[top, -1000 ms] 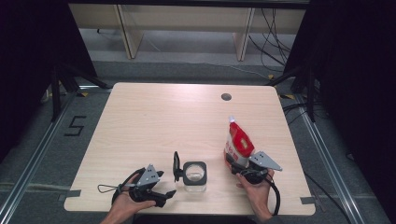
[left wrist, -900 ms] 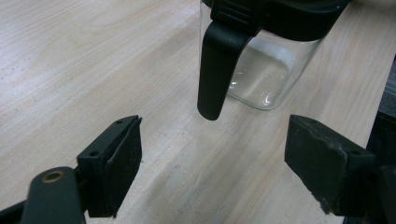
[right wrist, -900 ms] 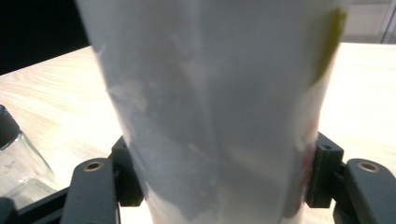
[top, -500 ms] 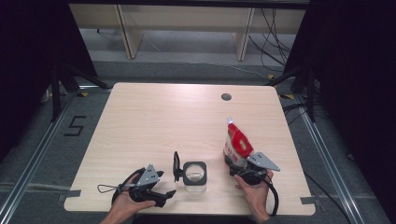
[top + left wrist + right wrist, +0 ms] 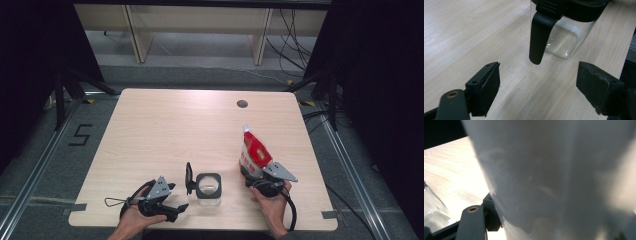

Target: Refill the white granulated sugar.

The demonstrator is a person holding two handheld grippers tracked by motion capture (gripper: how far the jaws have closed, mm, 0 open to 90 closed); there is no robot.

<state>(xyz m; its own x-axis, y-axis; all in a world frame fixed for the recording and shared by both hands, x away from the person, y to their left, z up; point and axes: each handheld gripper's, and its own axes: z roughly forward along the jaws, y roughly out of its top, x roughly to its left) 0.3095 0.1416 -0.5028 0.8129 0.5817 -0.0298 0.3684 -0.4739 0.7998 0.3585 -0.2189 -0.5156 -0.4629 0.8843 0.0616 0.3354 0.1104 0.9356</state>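
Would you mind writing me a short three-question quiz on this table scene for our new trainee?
1. True or false: the left gripper is shut on the black handle of the glass jar.
2. Which gripper has the red-and-white pouch between its jaws? A) left B) right C) neither
3. Fill in: the jar stands near the ___ edge of the table, as the high view shows it.

Key
1. False: its jaws stand open, with the handle ahead of them, untouched.
2. B: the right gripper holds the pouch, which stands up from the table.
3. Near (bottom) edge, between the two hands.
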